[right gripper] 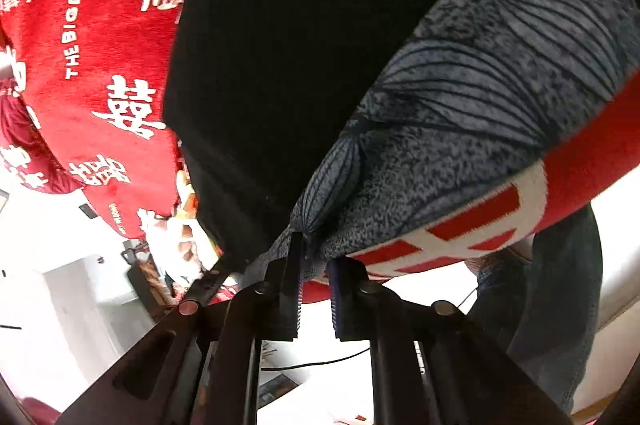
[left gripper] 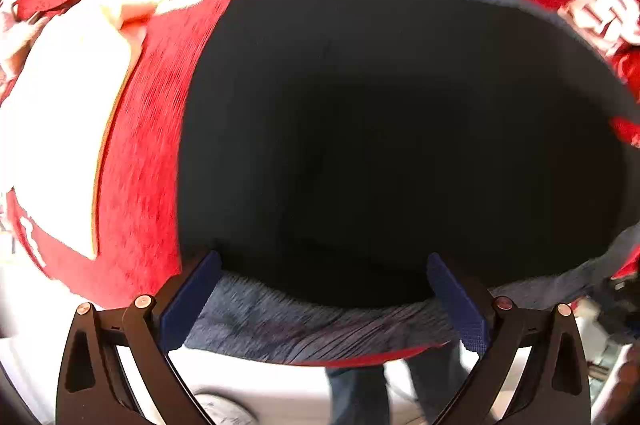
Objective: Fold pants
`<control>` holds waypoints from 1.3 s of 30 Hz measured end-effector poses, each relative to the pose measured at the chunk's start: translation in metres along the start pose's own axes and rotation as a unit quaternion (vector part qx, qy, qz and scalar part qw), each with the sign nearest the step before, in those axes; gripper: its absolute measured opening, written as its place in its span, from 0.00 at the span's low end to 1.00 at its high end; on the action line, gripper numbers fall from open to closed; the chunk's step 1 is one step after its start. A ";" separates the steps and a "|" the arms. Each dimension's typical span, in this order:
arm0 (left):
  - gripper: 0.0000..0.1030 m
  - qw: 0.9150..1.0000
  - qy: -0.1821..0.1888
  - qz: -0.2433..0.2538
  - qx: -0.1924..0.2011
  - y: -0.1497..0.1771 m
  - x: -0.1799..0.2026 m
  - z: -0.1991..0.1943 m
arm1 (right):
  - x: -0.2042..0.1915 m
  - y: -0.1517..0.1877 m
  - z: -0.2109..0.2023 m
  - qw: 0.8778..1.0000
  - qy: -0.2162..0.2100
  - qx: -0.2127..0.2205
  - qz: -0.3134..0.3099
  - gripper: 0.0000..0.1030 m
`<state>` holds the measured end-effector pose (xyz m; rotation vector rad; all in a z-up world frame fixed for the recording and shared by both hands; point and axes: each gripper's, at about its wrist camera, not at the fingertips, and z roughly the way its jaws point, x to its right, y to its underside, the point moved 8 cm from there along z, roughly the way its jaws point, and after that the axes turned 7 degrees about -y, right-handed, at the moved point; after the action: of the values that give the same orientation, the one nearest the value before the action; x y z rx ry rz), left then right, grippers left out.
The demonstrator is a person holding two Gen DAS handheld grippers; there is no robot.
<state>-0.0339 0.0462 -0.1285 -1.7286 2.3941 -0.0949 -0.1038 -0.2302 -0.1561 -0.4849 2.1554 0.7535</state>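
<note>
Black pants [left gripper: 380,125] with a grey-blue ribbed waistband [left gripper: 320,329] lie spread on a red blanket. My left gripper [left gripper: 323,259] points straight down over the waistband edge. It is open, its blue pads [left gripper: 192,301] wide apart with the waistband lying between them, untouched. In the right wrist view the black pants [right gripper: 280,45] run up the middle and the waistband [right gripper: 480,85] fans out in pleats at the right. My right gripper [right gripper: 316,249] is shut on a bunched corner of that waistband.
The red blanket [left gripper: 152,165] [right gripper: 100,65] with white lettering covers the surface under the pants, with a large white patch [left gripper: 60,125] at the left. A person's jeans-clad legs [left gripper: 360,393] [right gripper: 560,305] stand at the near edge. Pale floor and clutter [right gripper: 152,277] lie beyond.
</note>
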 end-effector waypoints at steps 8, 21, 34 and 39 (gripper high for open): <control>1.00 1.000 -0.021 0.005 0.001 0.028 -0.010 0.001 | 0.031 0.014 -0.003 0.999 0.049 -0.017 0.006 0.05; 1.00 0.976 0.121 -0.174 -0.057 0.071 -0.050 -0.014 | -0.030 0.061 0.108 0.989 0.009 -0.125 -0.083 0.71; 1.00 0.922 0.281 -0.261 -0.055 0.027 -0.016 -0.011 | -0.084 0.069 0.107 0.985 -0.102 -0.113 -0.086 0.18; 0.58 0.925 0.265 -0.265 -0.059 0.005 -0.001 0.002 | -0.091 0.079 0.098 0.978 -0.094 -0.144 -0.122 0.21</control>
<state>-0.0380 0.0491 -0.1315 -2.6500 2.1873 -0.5701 -0.0372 -0.0981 -0.1071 -0.7798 1.7796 0.9355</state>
